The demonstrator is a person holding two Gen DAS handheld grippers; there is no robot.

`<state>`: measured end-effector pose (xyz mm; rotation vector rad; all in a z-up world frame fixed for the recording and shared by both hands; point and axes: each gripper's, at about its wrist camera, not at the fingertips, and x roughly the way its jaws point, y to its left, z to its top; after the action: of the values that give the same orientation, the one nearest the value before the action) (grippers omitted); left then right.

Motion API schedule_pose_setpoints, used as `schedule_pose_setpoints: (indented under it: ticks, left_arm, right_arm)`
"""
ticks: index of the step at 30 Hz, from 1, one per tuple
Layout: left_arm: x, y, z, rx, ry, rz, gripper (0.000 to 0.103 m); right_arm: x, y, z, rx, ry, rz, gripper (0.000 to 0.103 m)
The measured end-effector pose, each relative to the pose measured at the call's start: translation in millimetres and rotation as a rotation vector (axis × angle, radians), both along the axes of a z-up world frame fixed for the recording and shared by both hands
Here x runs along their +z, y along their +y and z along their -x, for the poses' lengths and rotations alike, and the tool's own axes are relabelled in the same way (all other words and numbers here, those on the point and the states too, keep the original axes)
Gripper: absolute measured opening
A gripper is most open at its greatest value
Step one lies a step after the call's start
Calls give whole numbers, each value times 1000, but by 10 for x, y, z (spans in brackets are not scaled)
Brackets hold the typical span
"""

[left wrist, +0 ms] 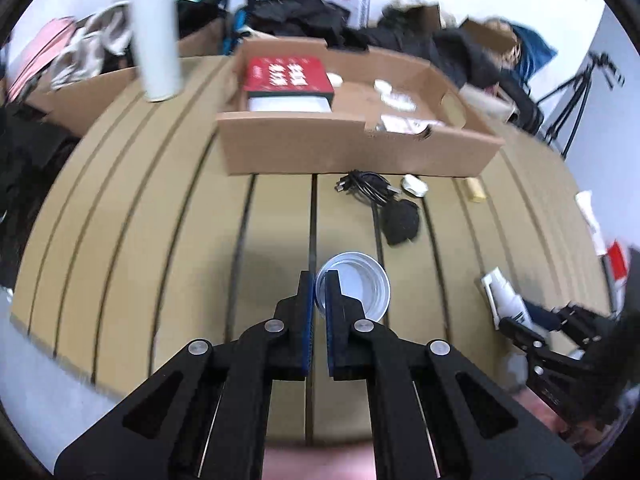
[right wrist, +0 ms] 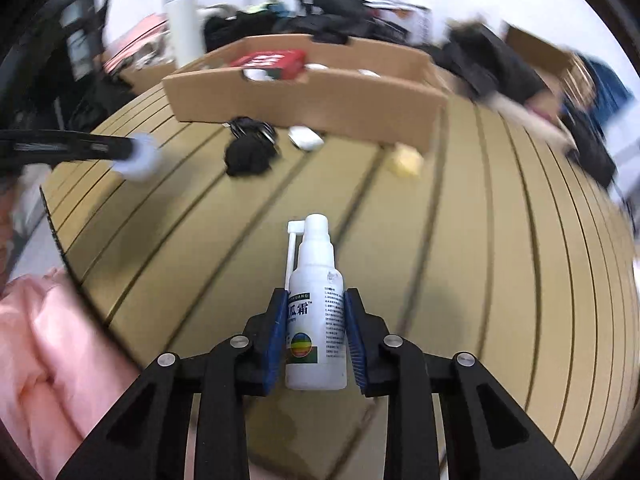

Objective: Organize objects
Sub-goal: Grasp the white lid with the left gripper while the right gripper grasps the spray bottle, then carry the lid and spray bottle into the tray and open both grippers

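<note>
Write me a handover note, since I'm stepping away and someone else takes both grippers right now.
Left gripper: shut on the rim of the white cup, one finger inside, one outside.
Right gripper: shut on the white spray bottle, nozzle pointing away.
Cardboard box at the far side of the table already holds a red box and small white items.
Left on the table in front of the box: black cable, black pouch, white case, yellow item.
Likely next: bring cup and bottle to the box.
</note>
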<state>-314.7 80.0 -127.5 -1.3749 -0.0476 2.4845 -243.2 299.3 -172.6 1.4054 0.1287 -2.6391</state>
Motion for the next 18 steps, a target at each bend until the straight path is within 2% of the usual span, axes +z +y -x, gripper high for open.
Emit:
schedule_pose_setpoints:
  ticks: [2, 5, 10, 15, 18]
  left_arm:
    - [148, -120, -315, 7, 19, -15, 2]
    - [267, -157, -526, 9, 34, -33, 2]
    - [398, -134, -685, -4, 73, -40, 2]
    - [570, -99, -404, -36, 59, -108, 2]
    - [746, 68, 91, -90, 81, -128, 2]
  right_arm:
    - [55, 84, -231, -48, -3, 24, 30]
    - [233, 97, -515, -67, 38, 48, 30]
    - [444, -9, -664, -53, 92, 32, 30]
    - [659, 20, -530, -51, 124, 89, 30]
    - [906, 152, -79, -56, 152, 139, 30]
